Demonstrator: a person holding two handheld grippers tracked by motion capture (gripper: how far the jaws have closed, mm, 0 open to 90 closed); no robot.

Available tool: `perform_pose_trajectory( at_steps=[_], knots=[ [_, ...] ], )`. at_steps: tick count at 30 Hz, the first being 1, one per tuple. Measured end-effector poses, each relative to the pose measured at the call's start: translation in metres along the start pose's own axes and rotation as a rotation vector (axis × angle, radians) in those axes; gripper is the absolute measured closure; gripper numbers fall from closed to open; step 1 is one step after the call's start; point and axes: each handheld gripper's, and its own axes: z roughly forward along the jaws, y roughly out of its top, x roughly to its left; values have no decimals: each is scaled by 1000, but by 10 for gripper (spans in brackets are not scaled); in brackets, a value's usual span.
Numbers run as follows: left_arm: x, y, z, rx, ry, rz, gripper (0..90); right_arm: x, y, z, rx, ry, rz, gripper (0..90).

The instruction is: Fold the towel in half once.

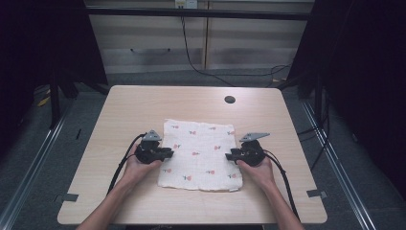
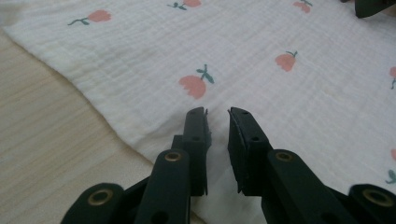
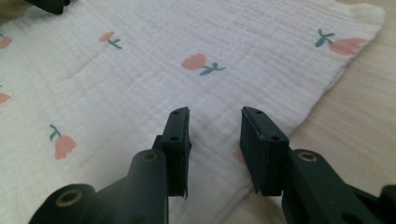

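Your left gripper (image 2: 217, 112) and right gripper (image 3: 215, 112) both gape unclenched, holding nothing, over the cloth (image 1: 201, 153) edges beneath them; it's light, limp, creasy, so pinch each side hem firmly

A: What's the table (image 1: 143, 103) like?

B: Light wood, rounded corners, with a round dark hole (image 1: 230, 99) near the far edge.

A: And behind it?

B: Pale cabinets (image 1: 158, 43) with a handle (image 1: 150, 50), and a black cable (image 1: 191, 57) hanging down to the grey floor (image 1: 33, 143). Dark curtains (image 1: 364, 72) hang on both sides. Metal rails (image 1: 330, 153) run along the floor.
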Motion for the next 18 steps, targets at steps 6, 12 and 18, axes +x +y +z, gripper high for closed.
perform_pose_trajectory(
  at_steps=[6, 12, 18],
  knots=[
    [-1, -4, -4, 3, -11, 13, 820, 0, -2, -4, 20, 9, 9, 703],
    [-6, -8, -9, 11, -15, 23, 826, 6, -8, -10, 28, 18, 2, 707],
    [-14, -17, -19, 29, -28, 24, 826, 12, -16, -18, 35, 31, -23, 705]
  ],
)
